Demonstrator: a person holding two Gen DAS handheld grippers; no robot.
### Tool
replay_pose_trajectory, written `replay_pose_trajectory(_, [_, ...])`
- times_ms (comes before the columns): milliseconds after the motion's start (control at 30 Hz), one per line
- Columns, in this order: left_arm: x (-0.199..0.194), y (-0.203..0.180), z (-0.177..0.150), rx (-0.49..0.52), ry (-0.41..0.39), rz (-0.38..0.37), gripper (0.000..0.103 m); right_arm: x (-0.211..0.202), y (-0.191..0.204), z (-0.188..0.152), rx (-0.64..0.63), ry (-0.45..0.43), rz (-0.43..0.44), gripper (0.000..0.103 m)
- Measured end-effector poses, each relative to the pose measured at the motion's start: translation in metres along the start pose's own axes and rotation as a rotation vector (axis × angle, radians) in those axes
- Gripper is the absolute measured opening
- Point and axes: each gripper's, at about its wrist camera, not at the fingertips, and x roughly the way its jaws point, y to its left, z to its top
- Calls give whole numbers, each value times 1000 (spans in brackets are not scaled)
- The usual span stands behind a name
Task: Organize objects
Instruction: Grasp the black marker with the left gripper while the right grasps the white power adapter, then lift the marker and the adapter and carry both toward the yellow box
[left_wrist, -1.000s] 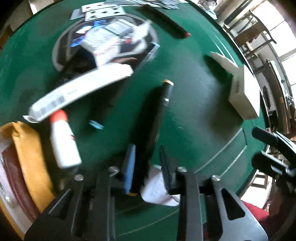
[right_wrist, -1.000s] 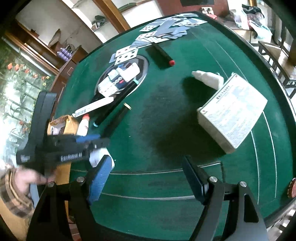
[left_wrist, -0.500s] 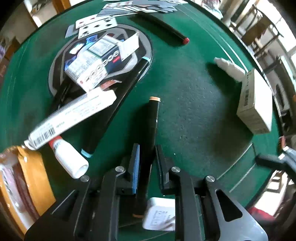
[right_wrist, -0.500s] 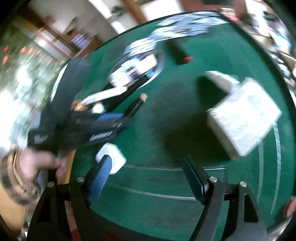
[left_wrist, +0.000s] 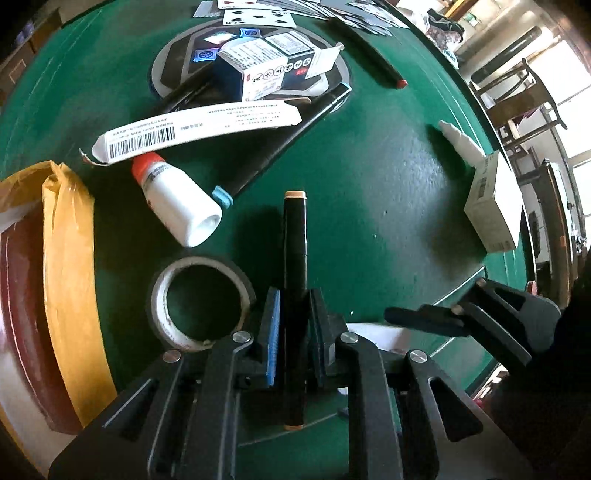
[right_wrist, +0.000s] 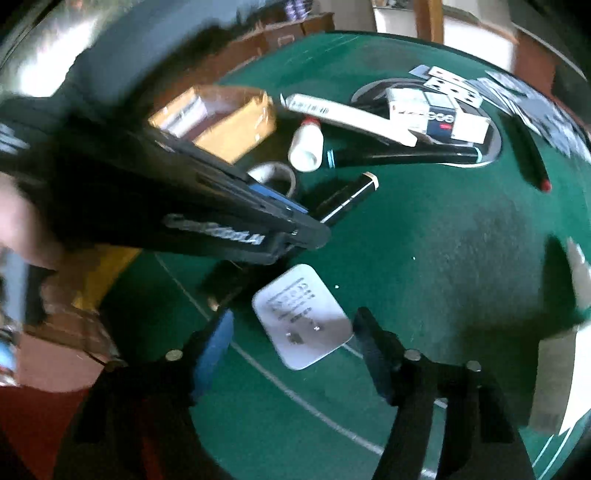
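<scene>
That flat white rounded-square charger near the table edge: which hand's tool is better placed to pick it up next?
The right tool: its jaws are open either side of the flat white rounded-square charger. The left tool is already clamped on the black marker with tan end caps.

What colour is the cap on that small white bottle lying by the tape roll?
Red-orange, on the white bottle; clearest in the left wrist view.

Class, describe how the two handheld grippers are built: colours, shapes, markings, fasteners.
Both are black plastic frames with triangular cut-outs and silver round screws. The left gripper and right gripper each pair one blue finger pad with one black. White lettering, blurred, runs along the left gripper's side.
</scene>
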Motion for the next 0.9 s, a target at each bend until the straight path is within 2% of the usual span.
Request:
replay_pose_trajectory(67, [-1, -2, -2, -3, -6, 1, 14, 2, 1, -1, -28, 0, -36, 48])
replay_pose_trajectory(167, [-4, 0, -2, -5, -12, 8, 14, -4, -6, -6, -10, 6, -93, 43])
replay_pose_trajectory(333, [-2, -22, -8, 60, -33, 126, 14, -18, -36, -20, 105, 16, -181, 43])
replay_pose_trajectory(433, [0, -35, -12, 111, -52, 207, 14, -24, -49, -27, 168, 14, -189, 43])
replay_pose_trajectory(700, [-3, -31, -17, 106, -78, 219, 14, -21, -53, -17, 182, -2, -170, 44])
replay_pose_trajectory(900, [0, -42, -19, 97, -99, 229, 14, -18, -51, -10, 185, -9, -189, 41])
